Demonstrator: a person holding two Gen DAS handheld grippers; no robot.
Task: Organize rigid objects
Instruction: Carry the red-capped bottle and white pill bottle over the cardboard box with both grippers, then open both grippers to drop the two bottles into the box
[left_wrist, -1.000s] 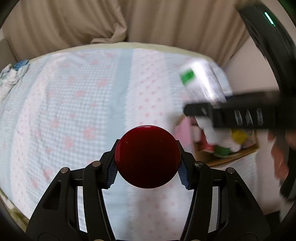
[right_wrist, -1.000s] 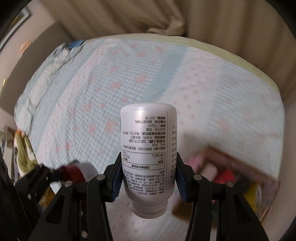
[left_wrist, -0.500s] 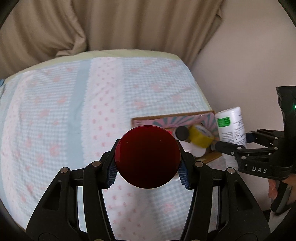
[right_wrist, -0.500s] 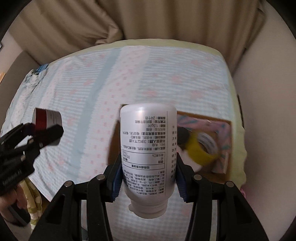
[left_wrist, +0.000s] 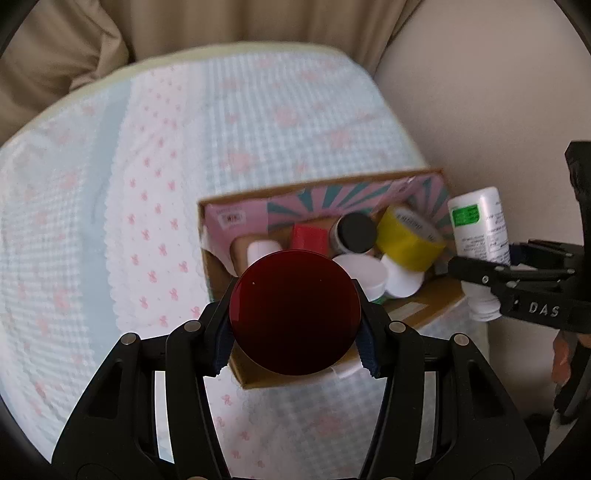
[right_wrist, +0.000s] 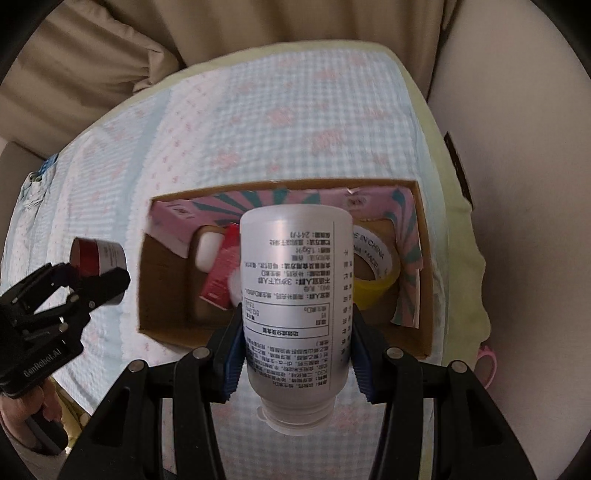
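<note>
the white bottle (right_wrist: 295, 291) hides the cardboard box's (right_wrist: 162, 325) middle; its print is blurred.

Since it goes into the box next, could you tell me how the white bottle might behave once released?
The white bottle looks rigid and smooth, so it may slip. Held cap-down, it would probably topple or roll against the yellow tape roll.

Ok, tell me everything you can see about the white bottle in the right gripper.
The white bottle is matte plastic, cylindrical, with dense black print and a green patch on its label. It is held upside down, cap toward the camera, clamped between the right gripper's blue pads, above the near edge of the open cardboard box.
</note>
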